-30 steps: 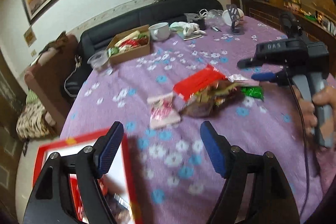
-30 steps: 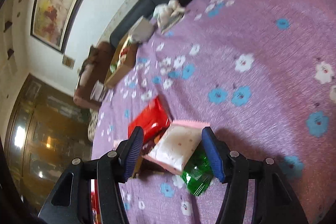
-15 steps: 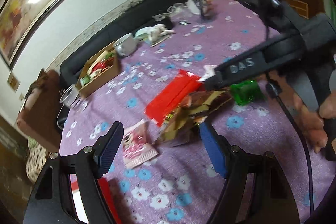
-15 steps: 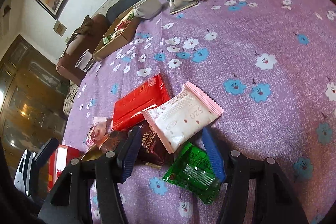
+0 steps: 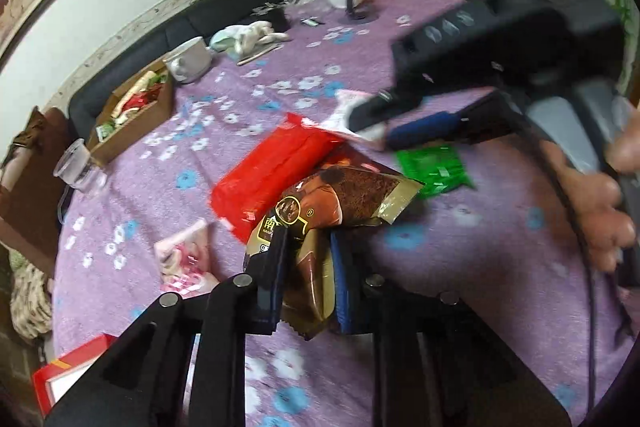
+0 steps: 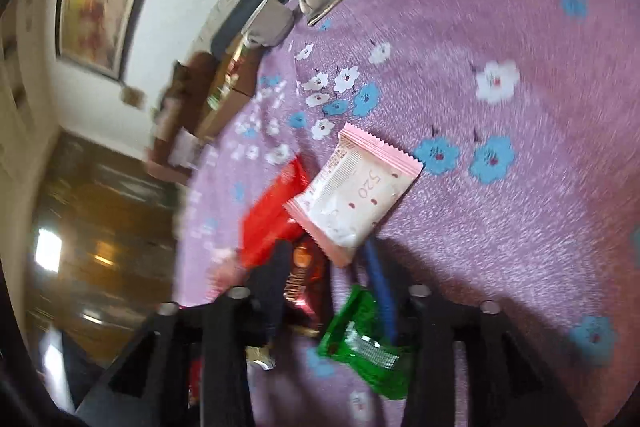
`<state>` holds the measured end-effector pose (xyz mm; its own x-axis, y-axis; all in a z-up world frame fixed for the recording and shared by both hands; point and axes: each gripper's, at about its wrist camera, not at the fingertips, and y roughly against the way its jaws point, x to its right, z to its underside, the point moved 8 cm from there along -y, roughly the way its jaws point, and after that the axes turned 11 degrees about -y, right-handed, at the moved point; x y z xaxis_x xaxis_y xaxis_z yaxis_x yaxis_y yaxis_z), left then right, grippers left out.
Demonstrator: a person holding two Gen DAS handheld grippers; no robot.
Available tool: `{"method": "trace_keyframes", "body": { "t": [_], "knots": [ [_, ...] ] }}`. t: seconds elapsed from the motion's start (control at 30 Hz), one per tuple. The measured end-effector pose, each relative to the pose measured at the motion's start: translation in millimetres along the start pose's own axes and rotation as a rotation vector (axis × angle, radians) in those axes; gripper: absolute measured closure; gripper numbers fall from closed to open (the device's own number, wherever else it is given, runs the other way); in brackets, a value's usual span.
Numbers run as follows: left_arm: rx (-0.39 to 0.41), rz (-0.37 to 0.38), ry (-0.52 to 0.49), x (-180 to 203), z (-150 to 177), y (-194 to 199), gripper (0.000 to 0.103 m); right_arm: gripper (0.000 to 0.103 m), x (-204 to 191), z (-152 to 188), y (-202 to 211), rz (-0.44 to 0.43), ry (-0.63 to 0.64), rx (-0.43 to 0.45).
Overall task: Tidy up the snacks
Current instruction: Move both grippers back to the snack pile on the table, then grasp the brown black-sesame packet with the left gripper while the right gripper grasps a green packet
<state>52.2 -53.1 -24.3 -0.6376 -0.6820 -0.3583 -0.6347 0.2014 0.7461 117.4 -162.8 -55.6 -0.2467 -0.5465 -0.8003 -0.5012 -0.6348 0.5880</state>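
Note:
My left gripper (image 5: 310, 247) is shut on a brown and gold snack packet (image 5: 344, 199) at its near end. A red packet (image 5: 272, 167) lies just behind it, a green packet (image 5: 434, 169) to the right, a small pink packet (image 5: 184, 259) to the left. My right gripper (image 6: 328, 259) is shut on the near edge of a white and pink packet (image 6: 356, 195); it shows in the left wrist view (image 5: 380, 127) coming in from the right. The red packet (image 6: 272, 211) and green packet (image 6: 364, 343) lie beside it.
A cardboard box (image 5: 132, 111) holding snacks stands at the far left of the purple flowered tablecloth (image 5: 460, 267), with a white bowl (image 5: 188, 61) and a clear plastic cup (image 5: 76, 167) near it. A red box (image 5: 68, 375) lies at the near left edge.
My left gripper moved forward and closed on the brown packet. My right gripper closed on the white and pink packet.

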Motion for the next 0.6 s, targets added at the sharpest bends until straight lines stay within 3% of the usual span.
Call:
{"method": "trace_keyframes", "body": {
  "t": [0.23, 0.47, 0.6],
  "knots": [
    [0.029, 0.053, 0.035, 27, 19, 34, 0.087, 0.052, 2, -10, 11, 0.045, 0.02, 0.071],
    [0.021, 0.087, 0.257, 18, 69, 83, 0.088, 0.05, -2, -1, 13, 0.114, 0.176, -0.053],
    [0.014, 0.094, 0.337, 11, 82, 93, 0.088, 0.041, -7, 17, 18, 0.175, 0.312, -0.05]
  ]
}}
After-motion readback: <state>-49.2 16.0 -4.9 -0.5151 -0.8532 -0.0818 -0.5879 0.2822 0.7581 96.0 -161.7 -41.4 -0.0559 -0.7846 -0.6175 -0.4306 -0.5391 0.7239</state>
